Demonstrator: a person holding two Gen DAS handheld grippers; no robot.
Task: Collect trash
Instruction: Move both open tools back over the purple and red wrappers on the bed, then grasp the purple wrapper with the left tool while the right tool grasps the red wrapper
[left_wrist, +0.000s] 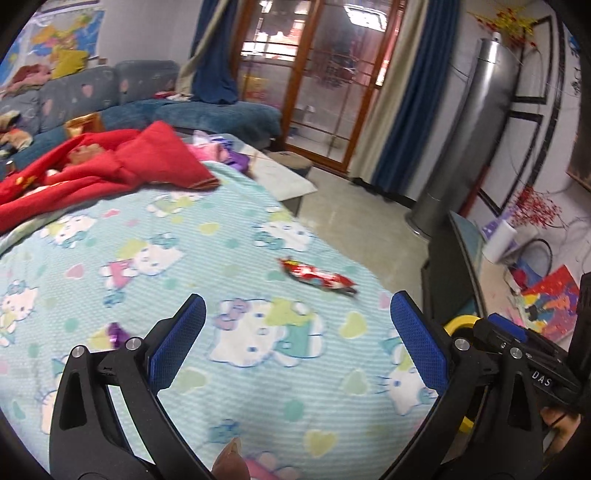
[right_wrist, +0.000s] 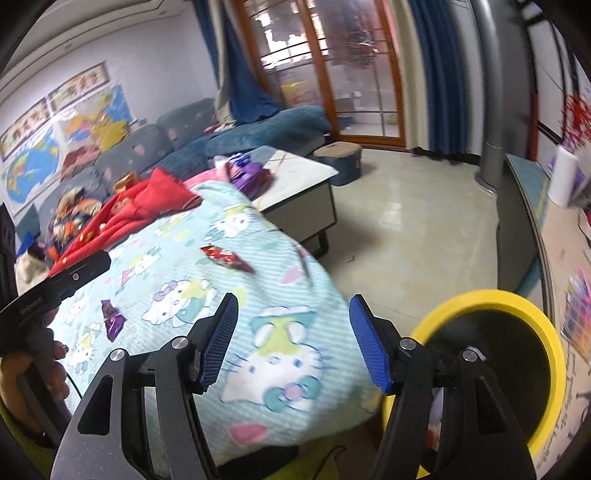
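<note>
Faintly, "DAS" on right gripper (left_wrist: 546, 380).

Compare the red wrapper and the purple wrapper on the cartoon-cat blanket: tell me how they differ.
Colour: the red wrapper is red with white print; the purple wrapper is dark purple.
Shape: the red wrapper is the longer and stretched out; the purple wrapper is the shorter and crumpled.
Place: the red wrapper lies nearer the blanket's floor-side edge; the purple wrapper lies further in, nearer the left gripper.
Both lie loose on the blanket, ungrasped.

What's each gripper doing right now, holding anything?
Left gripper: open, empty, over the blanket.
Right gripper: open, empty, beside the yellow bin.
</note>
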